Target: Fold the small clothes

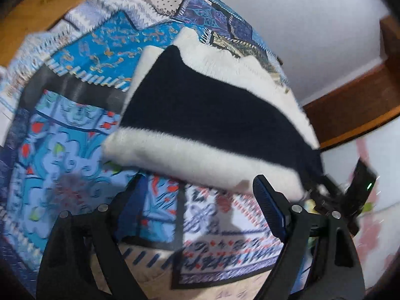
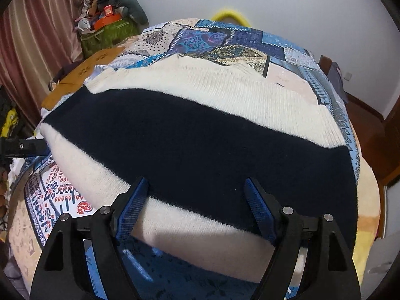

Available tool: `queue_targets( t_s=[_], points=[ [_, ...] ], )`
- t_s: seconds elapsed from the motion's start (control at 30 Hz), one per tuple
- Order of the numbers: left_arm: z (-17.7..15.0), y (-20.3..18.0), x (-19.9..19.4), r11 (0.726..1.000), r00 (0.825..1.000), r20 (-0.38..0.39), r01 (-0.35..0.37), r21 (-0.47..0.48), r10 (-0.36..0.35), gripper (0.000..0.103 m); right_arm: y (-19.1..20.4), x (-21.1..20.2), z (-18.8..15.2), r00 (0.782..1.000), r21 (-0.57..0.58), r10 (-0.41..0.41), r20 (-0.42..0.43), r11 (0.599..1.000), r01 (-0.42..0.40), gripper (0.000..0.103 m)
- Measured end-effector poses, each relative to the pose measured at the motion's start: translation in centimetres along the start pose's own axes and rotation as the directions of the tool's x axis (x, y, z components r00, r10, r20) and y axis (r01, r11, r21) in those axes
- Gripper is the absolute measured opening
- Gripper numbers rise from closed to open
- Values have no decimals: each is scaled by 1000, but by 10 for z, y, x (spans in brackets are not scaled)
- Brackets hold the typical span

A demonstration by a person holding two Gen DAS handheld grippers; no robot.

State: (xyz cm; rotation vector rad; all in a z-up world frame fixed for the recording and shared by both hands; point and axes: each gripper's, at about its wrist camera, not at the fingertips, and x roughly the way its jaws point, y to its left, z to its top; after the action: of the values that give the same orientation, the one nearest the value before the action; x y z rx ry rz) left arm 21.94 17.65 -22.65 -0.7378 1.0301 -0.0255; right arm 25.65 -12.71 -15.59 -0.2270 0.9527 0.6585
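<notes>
A folded knit sweater (image 2: 200, 135) with cream and navy stripes lies on the patchwork bedspread (image 2: 225, 40). My right gripper (image 2: 197, 195) hangs over its near edge. Its blue-padded fingers (image 2: 260, 210) stand wide apart on either side of the navy stripe and do not press the cloth. In the left wrist view the sweater (image 1: 205, 115) lies just beyond my left gripper (image 1: 200, 195), which is open with nothing between its fingers. The right gripper (image 1: 357, 190) shows blurred at the sweater's right end. The left gripper (image 2: 25, 147) shows at the left edge of the right wrist view.
A brown cardboard sheet (image 2: 82, 75) lies at the bed's far left. Behind it a pile of things sits on a green bag (image 2: 107, 35) beside a pink curtain (image 2: 37, 37). A yellow ring (image 2: 230, 15) stands at the far wall. Wooden floor (image 2: 370, 130) runs along the right.
</notes>
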Motion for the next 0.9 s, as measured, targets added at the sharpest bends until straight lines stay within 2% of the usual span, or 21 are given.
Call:
queue_targets(
  t_s=[0.13,0.27,0.33,0.37,0.43,0.5,0.63,0.77,0.9],
  points=[
    [17,5,14,995,998,0,61,-79,-62,86,-3,0,-1,1000,4,8,3,1000,-8,77],
    [33,6,27,993,999,21,41,-114,-39,84,1,-3,-5,1000,13,6,6,1000,-6,77],
    [41,5,33,993,999,41,-9,-116,14,68,2,-4,-5,1000,15,5,6,1000,-6,77],
    [44,8,33,993,999,50,-9,-117,15,63,2,-5,-5,1000,18,6,6,1000,-6,77],
    [50,12,33,990,998,66,10,-139,-1,40,2,-6,-4,1000,24,9,7,1000,-9,77],
    [52,15,26,989,996,93,3,-145,10,28,2,-8,-4,1000,31,11,9,999,-12,77],
    [53,21,5,992,989,135,-40,-118,56,25,4,-16,-2,1000,24,15,20,1000,-15,77],
    [48,33,-28,981,961,201,-178,-74,190,25,3,-29,-4,999,18,6,53,1000,-7,77],
    [49,45,-52,954,922,245,-298,-43,299,25,-2,-38,-6,997,39,13,76,999,-16,77]
  ],
)
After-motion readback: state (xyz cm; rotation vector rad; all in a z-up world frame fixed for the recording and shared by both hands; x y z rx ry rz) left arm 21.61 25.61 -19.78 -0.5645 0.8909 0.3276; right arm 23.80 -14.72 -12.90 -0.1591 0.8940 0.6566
